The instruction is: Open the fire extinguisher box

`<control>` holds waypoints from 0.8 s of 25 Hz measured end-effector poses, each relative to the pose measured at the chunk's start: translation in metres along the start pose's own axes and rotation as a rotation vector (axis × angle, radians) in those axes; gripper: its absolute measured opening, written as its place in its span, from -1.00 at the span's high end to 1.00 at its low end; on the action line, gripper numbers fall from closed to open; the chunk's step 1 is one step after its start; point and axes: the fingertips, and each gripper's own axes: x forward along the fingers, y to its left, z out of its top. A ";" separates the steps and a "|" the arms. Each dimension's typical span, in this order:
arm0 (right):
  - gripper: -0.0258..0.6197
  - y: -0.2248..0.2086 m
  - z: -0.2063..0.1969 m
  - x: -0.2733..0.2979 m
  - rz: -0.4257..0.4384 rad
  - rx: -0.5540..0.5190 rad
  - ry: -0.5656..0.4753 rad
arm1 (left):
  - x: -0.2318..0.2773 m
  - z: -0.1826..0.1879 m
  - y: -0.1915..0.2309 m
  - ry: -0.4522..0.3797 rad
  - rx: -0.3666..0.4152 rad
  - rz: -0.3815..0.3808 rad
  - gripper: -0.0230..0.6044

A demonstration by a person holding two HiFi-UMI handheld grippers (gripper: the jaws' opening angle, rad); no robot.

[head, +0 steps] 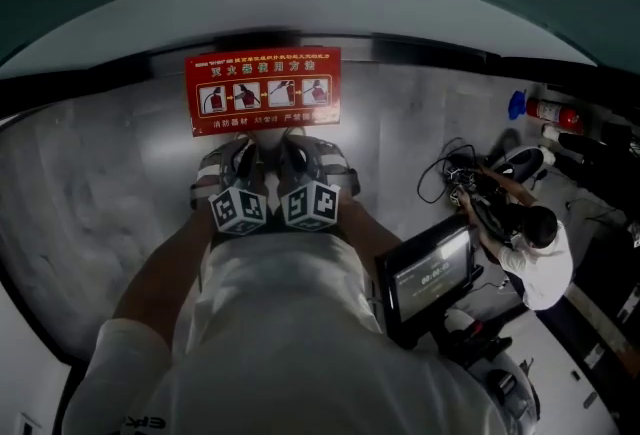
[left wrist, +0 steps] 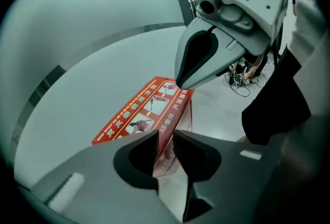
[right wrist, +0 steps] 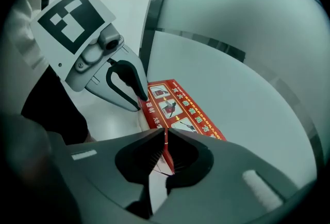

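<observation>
The fire extinguisher box shows as a red lid (head: pixel 262 90) printed with instruction pictures, seen from above against the grey wall. Both grippers sit side by side at its near edge. My left gripper (head: pixel 238 155) is open: in the left gripper view (left wrist: pixel 164 140) its pads stand a little apart, with the thin red lid (left wrist: pixel 144 109) edge in the gap and not pressed. My right gripper (head: pixel 300 151) is shut on the same lid (right wrist: pixel 185 109) edge, which is pinched thin between its pads in the right gripper view (right wrist: pixel 165 138).
A person (head: pixel 535 248) crouches on the floor at the right beside tangled cables (head: pixel 455 173). A red fire extinguisher (head: pixel 553 113) lies farther right. A dark screen (head: pixel 430 278) stands close by my right side. A pale curved wall rises behind the box.
</observation>
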 end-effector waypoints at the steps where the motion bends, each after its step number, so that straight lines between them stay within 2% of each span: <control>1: 0.71 0.004 -0.003 0.005 0.003 -0.019 0.010 | 0.004 -0.005 -0.001 0.014 0.012 0.004 0.58; 3: 0.57 0.012 -0.009 0.014 0.012 -0.044 0.032 | 0.012 -0.014 -0.004 0.033 0.047 0.014 0.40; 5: 0.42 0.018 -0.016 0.024 0.019 -0.064 0.054 | 0.023 -0.019 -0.006 0.038 0.088 0.021 0.35; 14: 0.15 0.031 -0.034 0.056 -0.010 -0.200 0.098 | 0.057 -0.029 -0.006 0.040 0.282 0.113 -0.01; 20: 0.13 0.034 -0.033 0.063 -0.010 -0.221 0.088 | 0.071 -0.025 0.001 0.014 0.360 0.180 0.04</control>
